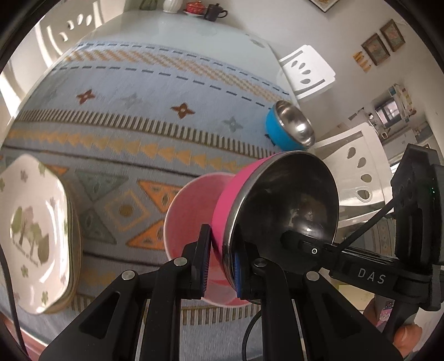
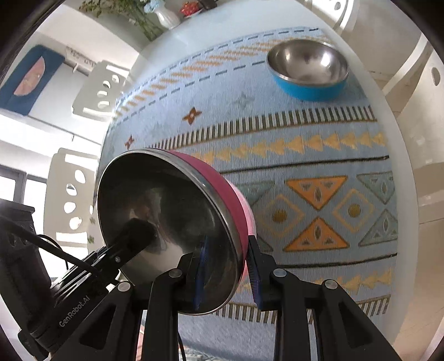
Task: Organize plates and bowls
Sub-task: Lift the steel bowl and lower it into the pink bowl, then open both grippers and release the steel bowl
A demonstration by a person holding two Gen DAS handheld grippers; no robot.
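Above the patterned blue table runner, a pink bowl with a steel inside is held tilted on its edge, gripped by both grippers at once. The left gripper is clamped on the lower rim, one pad against the pink outer wall and the other inside the steel hollow. The right gripper pinches the same bowl at its rim in the same way, one finger inside, one outside. In the left wrist view the other gripper's black body reaches in from the right and into the bowl.

Just behind and below the held bowl sits a light pink bowl, upright on the runner, partly hidden by the fingers. A blue bowl with a steel inside stands upright farther off, near the runner's far edge and well apart from the others. A square white plate with a tree print lies at the left end of the runner, seemingly on top of another plate.

Beyond the runner, on the white table, stand a white vase, a red lidded dish and a dark cup. White chairs ring the table.
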